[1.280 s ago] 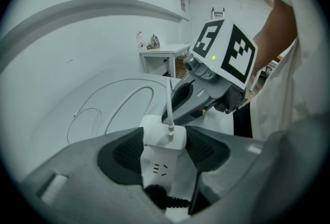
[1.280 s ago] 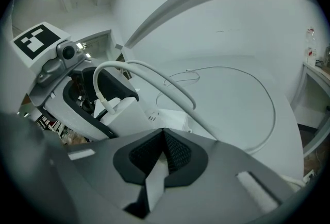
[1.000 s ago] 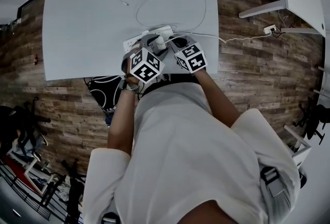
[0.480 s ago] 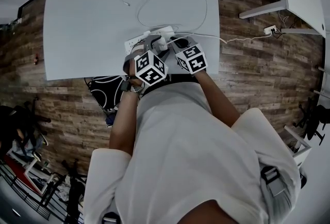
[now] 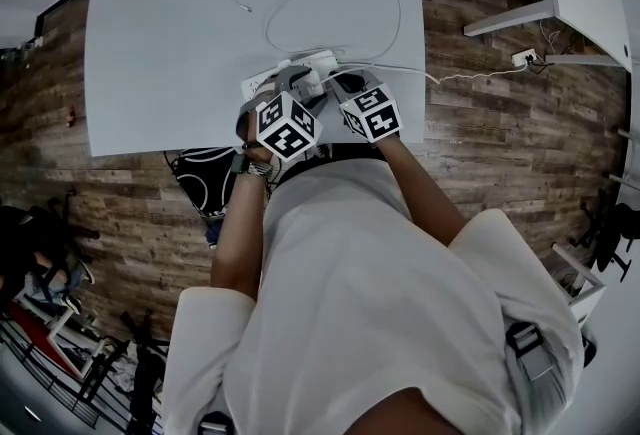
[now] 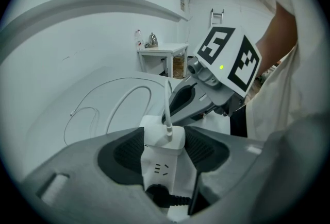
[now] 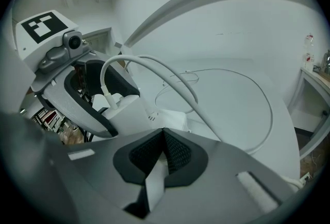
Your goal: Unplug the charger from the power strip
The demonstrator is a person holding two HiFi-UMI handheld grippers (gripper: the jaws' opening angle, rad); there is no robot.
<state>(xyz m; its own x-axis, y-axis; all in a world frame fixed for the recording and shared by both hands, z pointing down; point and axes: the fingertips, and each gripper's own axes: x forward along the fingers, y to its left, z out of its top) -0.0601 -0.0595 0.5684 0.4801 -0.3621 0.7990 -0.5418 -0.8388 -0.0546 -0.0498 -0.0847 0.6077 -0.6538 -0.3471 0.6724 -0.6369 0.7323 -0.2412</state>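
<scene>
– White table [image 5: 160,43] is sitting on a wood-plank floor [image 5: 480,123], with the power strip [image 5: 258,80] lying at the table's 6 o'clock edge. Where is the charger sitting?
– Charger [image 6: 154,135] is standing plugged into the strip's face, its cable [image 6: 166,102] rising from the top toward 12. In the left gripper view a black plug [image 6: 164,196] is occupying the socket at 6.
– What is the left gripper doing?
– Left gripper [image 6: 165,147] is clamping the charger, one pad pressing each side face.
– And the right?
– Right gripper [image 7: 164,148] is holding its jaws drawn together, tips meeting. It is lying at 2 o'clock of the charger and looks to be bearing on the strip just beside it. I am not managing to confirm contact.
– Which relation is governing the pull?
– My judgement: the prongs are running square to the strip's face, while the strip's long axis is running 6 to 12 under the left jaws. So the pull is wanting to go straight off the face, not along the strip. The left is already gripping it, and the right is looking placed to pin the strip down.
</scene>
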